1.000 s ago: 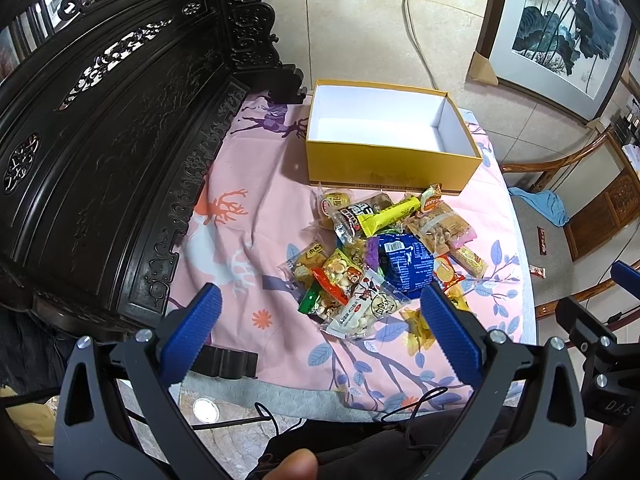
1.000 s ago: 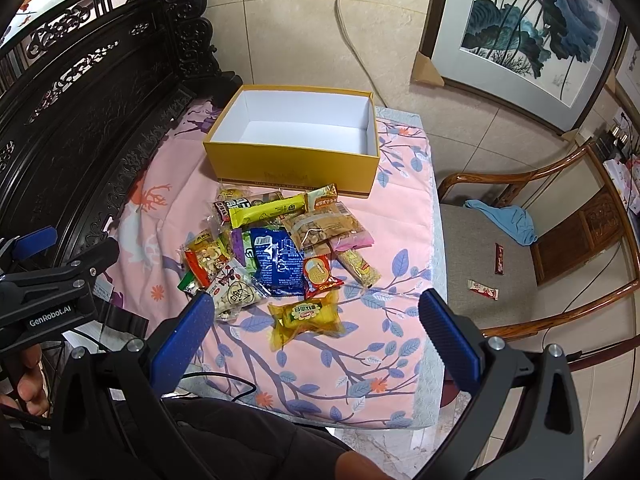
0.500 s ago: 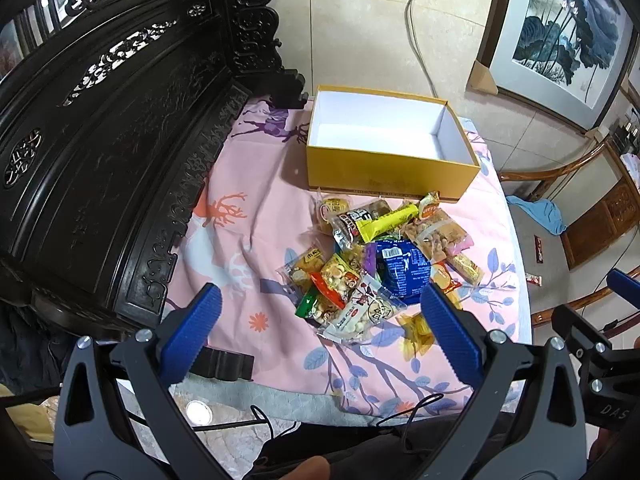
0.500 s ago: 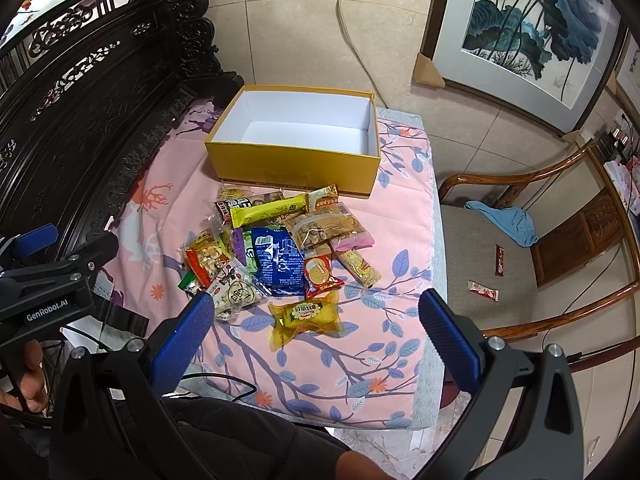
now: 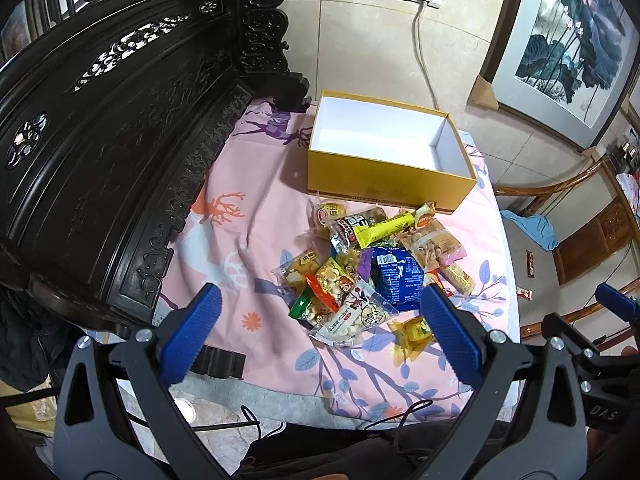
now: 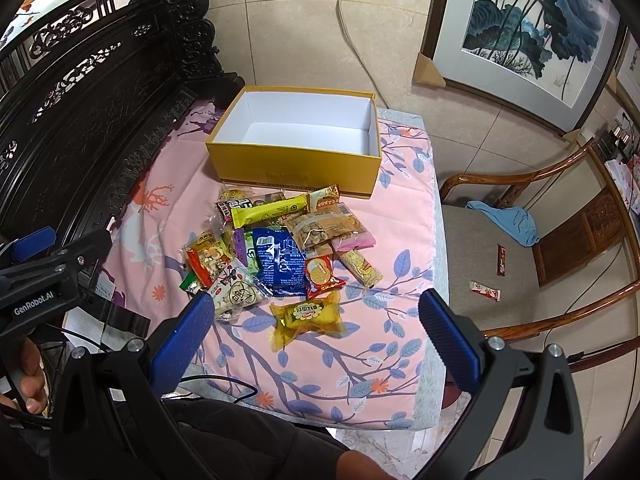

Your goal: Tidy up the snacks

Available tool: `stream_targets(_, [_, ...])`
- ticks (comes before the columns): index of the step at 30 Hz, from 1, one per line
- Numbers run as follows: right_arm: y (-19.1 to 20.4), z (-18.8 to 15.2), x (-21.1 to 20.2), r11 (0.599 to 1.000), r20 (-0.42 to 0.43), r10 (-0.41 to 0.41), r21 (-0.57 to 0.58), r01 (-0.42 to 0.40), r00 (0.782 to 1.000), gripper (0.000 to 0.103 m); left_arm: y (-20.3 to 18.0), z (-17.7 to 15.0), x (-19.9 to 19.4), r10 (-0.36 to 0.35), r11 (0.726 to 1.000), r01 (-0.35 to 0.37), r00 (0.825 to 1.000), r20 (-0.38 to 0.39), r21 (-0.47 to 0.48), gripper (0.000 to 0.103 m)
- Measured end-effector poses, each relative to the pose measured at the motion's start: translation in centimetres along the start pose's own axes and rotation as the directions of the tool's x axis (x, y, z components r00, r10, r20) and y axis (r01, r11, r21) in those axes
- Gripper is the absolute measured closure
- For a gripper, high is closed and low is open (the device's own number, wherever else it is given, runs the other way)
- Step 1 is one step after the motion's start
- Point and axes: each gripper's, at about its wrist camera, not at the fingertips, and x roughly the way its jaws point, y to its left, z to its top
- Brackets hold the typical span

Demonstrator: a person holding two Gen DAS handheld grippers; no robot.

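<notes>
Both grippers' fingers point(image 6: 448, 336) spread empty short of the snack pile point(image 6: 280, 248), nothing boxed yet; next, reach ahead to the yellow packet point(image 6: 308, 314) lying between the right fingers.

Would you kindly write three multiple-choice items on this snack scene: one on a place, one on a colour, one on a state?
1. Where does the yellow-wrapped cake lie?
A. inside the box
B. on the pink cloth, nearest the camera
C. on the chair

2. What colour is the outside of the cardboard box?
A. yellow
B. red
C. black

3. How is the right gripper?
A. shut on a snack
B. open, holding nothing
C. inside the box

Answers: 1 B, it lies apart at the pile's near edge; 2 A, yellow walls, white inside; 3 B, its blue fingers stand wide apart above the cloth.
</notes>
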Motion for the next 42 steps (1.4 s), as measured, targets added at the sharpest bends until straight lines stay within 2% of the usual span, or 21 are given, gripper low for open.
stream_targets(4, [-0.1,0.0,0.4,1.000,0.013,0.020,-0.013,-0.020,1.000,0.001,0.2,0.0,0.4,-0.020,1.000,0.020,1.000,-0.014,-0.007,0.002])
stream_targets(8, [-0.7,-0.5,2.7,0.997,0.017,0.054,-0.057,-0.052,0.998,0.001,0.1,0.0,1.9,-0.026,0.999,0.026,1.000,-0.006,0.033,0.002])
stream_targets(10, [-1.4,-0.8,4.7,0.996,-0.006,0.060,-0.059,-0.060,0.998,0.001,0.5,-0.1,3.2,-0.032,0.999,0.032,0.999,0.003,0.034,0.002])
stream_targets(13, [-2.6,-1.6,8.0,0.993,-0.070,0.110,-0.046,-0.113,0.992,0.001,1.3,-0.6,5.8,-0.045,0.999,0.045,0.999,-0.017,0.022,0.002])
stream_targets(14, [-3.2,-2.0,9.5,0.988,-0.087,0.146,-0.033,-0.149,0.985,0.001,1.6,-1.0,7.1,-0.023,0.999,0.024,0.999,-0.037,0.027,0.002])
stream_targets(15, [-3.7,-2.5,10.8,0.988,-0.087,0.149,-0.022,-0.152,0.985,0.001,1.7,-1.3,8.1,-0.007,0.999,0.009,0.999,-0.050,0.038,0.002])
stream_targets(17, [-4.3,-3.6,13.1,0.982,-0.089,0.188,-0.012,-0.190,0.978,0.001,2.1,-2.4,10.0,0.009,0.998,-0.007,0.999,-0.035,0.058,0.002])
stream_targets(20, [-4.2,-5.2,16.3,0.976,-0.092,0.213,-0.033,-0.217,0.973,0.008,2.5,-3.8,12.5,0.003,0.997,0.002,0.999,-0.052,0.081,0.002])
stream_targets(24, [-2.5,-6.9,18.9,0.949,-0.090,0.252,-0.172,-0.265,0.963,0.016,3.5,-5.1,14.1,-0.006,0.997,0.012,0.997,-0.075,0.081,0.002])
stream_targets(28, [-1.4,-8.1,20.0,0.892,-0.082,0.280,-0.346,-0.291,0.956,0.017,4.6,-5.9,14.1,-0.043,0.997,0.047,0.996,-0.075,0.059,0.002])
stream_targets(30, [-0.7,-8.5,20.2,0.844,-0.077,0.278,-0.457,-0.282,0.957,0.017,4.7,-6.2,14.1,-0.043,0.996,0.047,0.997,-0.068,0.069,0.002])
stream_targets(32, [0.0,-8.9,20.6,0.780,-0.053,0.262,-0.577,-0.244,0.964,0.017,4.7,-6.5,14.3,-0.037,0.996,0.043,0.997,-0.073,0.082,0.002])
stream_targets(35, [0.8,-9.2,21.4,0.684,-0.057,0.270,-0.692,-0.233,0.961,0.018,4.5,-7.0,14.5,-0.058,0.993,0.065,0.996,-0.067,0.103,0.002])
stream_targets(37, [1.4,-9.2,22.7,0.618,-0.109,0.291,-0.737,-0.274,0.951,0.020,4.0,-7.3,14.6,-0.066,0.989,0.075,0.996,-0.066,0.130,0.002])
stream_targets(38, [1.7,-9.2,23.1,0.601,-0.136,0.301,-0.742,-0.298,0.944,0.024,3.6,-7.4,14.8,-0.068,0.985,0.078,0.995,-0.068,0.154,0.002])
stream_targets(39, [1.9,-9.1,23.8,0.584,-0.178,0.306,-0.741,-0.332,0.935,0.030,3.2,-7.5,14.9,-0.070,0.982,0.081,0.995,-0.070,0.172,0.002])
stream_targets(41, [2.2,-9.2,24.3,0.567,-0.203,0.308,-0.745,-0.351,0.929,0.033,2.5,-7.7,15.2,-0.084,0.973,0.097,0.994,-0.071,0.207,0.002])
stream_targets(42, [2.2,-9.2,24.4,0.564,-0.211,0.311,-0.744,-0.359,0.927,0.040,2.2,-7.7,15.4,-0.094,0.970,0.107,0.993,-0.073,0.219,0.002])
